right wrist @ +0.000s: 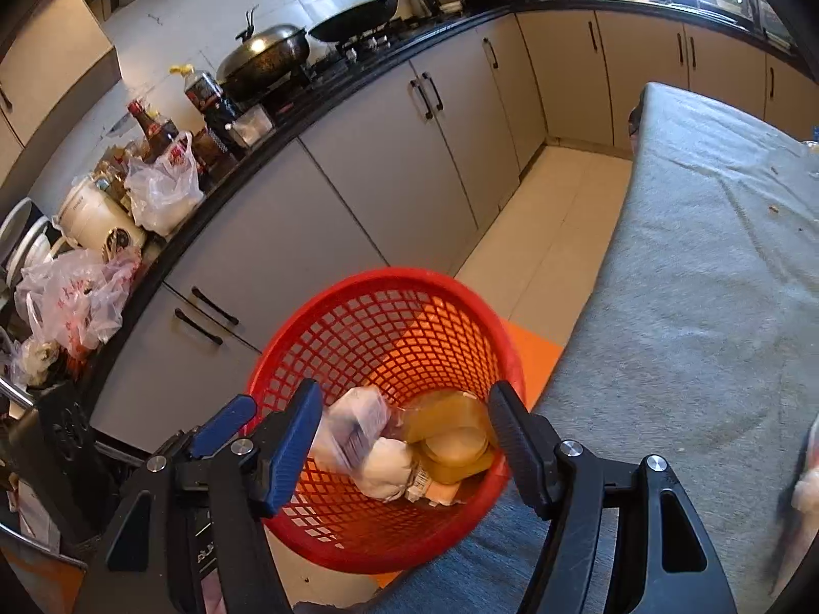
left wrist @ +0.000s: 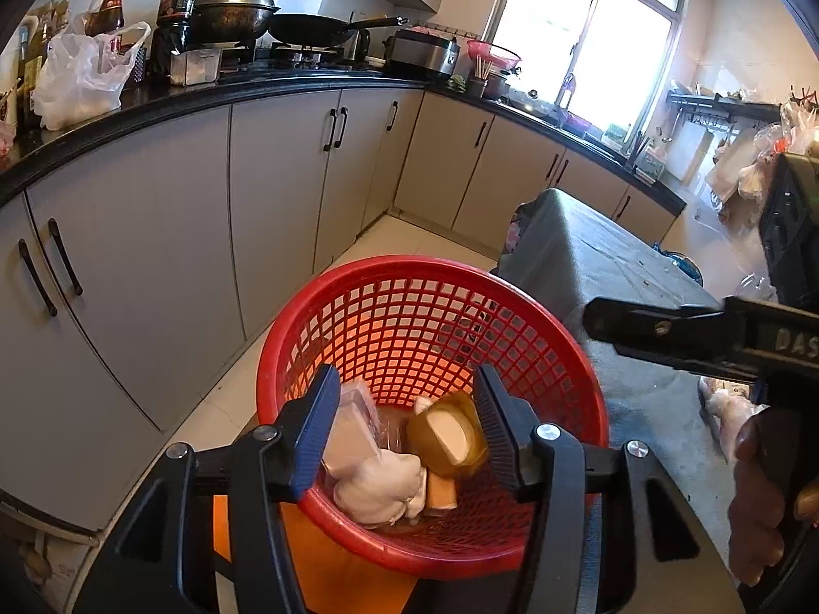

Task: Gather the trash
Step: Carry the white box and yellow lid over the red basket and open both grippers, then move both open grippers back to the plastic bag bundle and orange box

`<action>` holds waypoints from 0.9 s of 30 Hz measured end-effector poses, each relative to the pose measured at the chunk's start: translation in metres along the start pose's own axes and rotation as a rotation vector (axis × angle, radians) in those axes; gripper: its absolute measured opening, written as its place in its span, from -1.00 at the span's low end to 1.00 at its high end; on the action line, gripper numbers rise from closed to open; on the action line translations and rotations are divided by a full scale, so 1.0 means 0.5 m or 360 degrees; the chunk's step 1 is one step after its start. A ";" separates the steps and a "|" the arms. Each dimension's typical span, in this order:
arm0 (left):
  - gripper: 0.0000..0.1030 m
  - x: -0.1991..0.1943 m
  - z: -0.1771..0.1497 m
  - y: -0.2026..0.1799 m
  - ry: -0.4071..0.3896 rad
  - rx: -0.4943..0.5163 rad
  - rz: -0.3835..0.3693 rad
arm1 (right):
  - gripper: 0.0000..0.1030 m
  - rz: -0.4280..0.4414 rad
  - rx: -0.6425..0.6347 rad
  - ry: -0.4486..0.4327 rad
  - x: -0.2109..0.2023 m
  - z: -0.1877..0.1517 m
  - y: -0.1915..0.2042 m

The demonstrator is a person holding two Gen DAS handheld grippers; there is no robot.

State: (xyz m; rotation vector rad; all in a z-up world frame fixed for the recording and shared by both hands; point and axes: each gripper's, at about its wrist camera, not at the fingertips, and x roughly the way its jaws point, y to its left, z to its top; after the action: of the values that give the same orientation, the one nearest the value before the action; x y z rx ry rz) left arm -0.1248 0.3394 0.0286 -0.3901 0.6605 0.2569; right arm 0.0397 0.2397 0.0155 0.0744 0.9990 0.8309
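Left gripper (left wrist: 409, 430) and right gripper (right wrist: 407, 440) hovering over red basket (left wrist: 358, 276), jaws parted, gripping nothing; amber tape roll (left wrist: 448, 435) and white wad (left wrist: 381, 486) lying inside.

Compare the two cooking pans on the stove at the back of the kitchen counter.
The lidded dark metal wok wears a domed lid with a curved handle; the open black frying pan has none. The wok is deep and mottled, the frying pan shallower and plain black. The frying pan has a long straight handle; the wok shows none. Both sit on the stove.
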 end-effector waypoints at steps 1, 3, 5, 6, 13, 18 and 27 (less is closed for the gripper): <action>0.02 -0.002 0.001 0.000 -0.0002 -0.0002 -0.0003 | 0.40 0.0004 0.0005 -0.0014 -0.011 -0.001 -0.002; 0.02 -0.009 0.001 -0.006 -0.0009 0.0001 -0.0014 | 0.40 0.0013 0.0011 -0.0043 -0.033 -0.005 -0.005; 0.02 -0.017 0.003 -0.013 -0.0018 0.0016 -0.0019 | 0.41 0.0010 0.0015 -0.0071 -0.055 -0.013 -0.010; 0.02 -0.021 0.003 -0.018 -0.0023 0.0023 -0.0025 | 0.41 0.0008 0.0026 -0.0083 -0.068 -0.018 -0.016; 0.03 -0.038 -0.001 -0.069 -0.0033 0.0084 -0.0058 | 0.40 -0.0014 0.0085 -0.0150 -0.140 -0.054 -0.055; 0.06 -0.045 -0.009 -0.129 -0.0028 0.0153 -0.0093 | 0.40 -0.0034 0.0130 -0.0187 -0.188 -0.082 -0.094; 0.09 -0.034 -0.036 -0.249 0.0031 0.0306 -0.0161 | 0.40 -0.0064 0.0253 -0.0258 -0.273 -0.142 -0.192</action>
State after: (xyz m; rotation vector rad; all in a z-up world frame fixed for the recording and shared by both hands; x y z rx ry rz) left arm -0.1037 0.2181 0.0599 -0.2406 0.6759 0.0924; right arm 0.0048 0.0624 0.0330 0.2533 0.9093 0.6964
